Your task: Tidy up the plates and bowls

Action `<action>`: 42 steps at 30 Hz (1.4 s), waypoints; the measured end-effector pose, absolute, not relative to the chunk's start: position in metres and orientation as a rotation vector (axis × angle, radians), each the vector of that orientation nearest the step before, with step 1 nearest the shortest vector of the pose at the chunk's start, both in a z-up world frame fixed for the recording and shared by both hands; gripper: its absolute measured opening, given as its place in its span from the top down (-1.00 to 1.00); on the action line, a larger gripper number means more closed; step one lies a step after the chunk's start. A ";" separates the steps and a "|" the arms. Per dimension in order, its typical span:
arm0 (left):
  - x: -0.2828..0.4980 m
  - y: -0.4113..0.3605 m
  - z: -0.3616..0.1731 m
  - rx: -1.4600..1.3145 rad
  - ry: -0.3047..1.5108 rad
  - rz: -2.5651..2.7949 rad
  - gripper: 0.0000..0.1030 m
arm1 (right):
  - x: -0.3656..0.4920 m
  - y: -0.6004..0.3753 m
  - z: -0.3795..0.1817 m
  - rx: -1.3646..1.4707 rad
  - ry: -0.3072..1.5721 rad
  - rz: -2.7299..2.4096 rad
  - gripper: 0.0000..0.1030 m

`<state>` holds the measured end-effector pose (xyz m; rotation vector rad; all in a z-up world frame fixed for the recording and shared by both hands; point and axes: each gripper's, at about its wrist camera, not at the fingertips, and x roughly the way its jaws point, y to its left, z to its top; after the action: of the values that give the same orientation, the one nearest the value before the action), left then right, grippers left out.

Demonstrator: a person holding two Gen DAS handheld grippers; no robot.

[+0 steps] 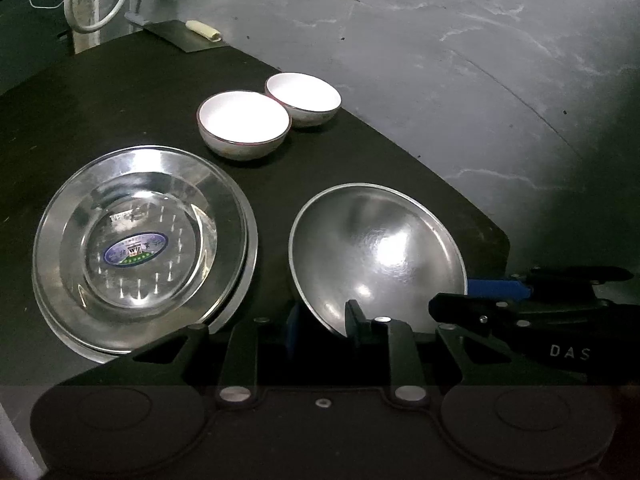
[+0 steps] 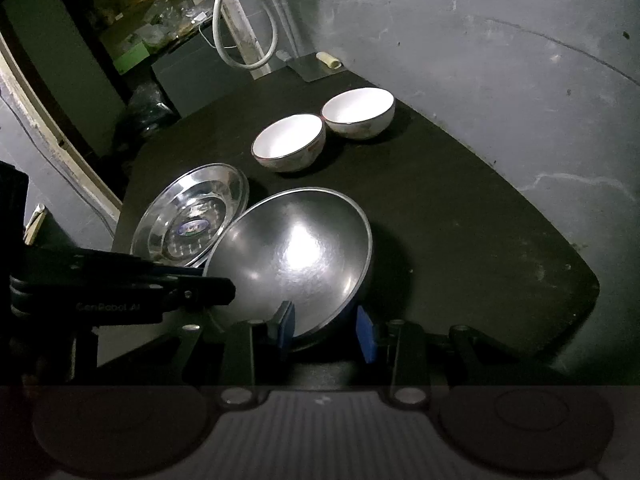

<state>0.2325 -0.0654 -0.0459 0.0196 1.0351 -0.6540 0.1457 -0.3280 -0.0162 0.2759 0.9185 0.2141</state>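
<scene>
I have both tools on the big steel bowl [image 1: 376, 248], which sits in the lower middle of each view, tipped up off the dark table [image 1: 132, 92] so its hollow faces the cameras. My left gripper [image 1: 322, 322] has its fingers closed to a narrow gap across the bowl's near rim, one pad inside and one outside; my right gripper [image 2: 327, 330] does the same from its side, blue pads straddling the rim and the wall between them. I judge the two-sided pinch is there because a wide, thin-walled bowl would swing if held at one edge only. To the left of the frame lies the stack of steel plates [image 1: 140, 248]; I count two, one nested on the other, the top one carrying an oval sticker, and the offset rims suggest they were stacked to clear space. Toward the upper middle stand two white bowls [image 1: 243, 118], side by side and touching or nearly so, not yet nested. So: one steel bowl, two plates, two white bowls.
</scene>
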 end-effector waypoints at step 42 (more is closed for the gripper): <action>0.403 -0.057 -0.040 0.077 0.863 -0.499 -0.98 | 0.275 -0.332 -0.023 0.283 0.862 0.128 -0.99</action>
<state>0.4027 -0.0573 -0.0403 0.0771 0.8628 -0.4995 0.2754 -0.3317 -0.0226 0.2829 0.8619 0.1279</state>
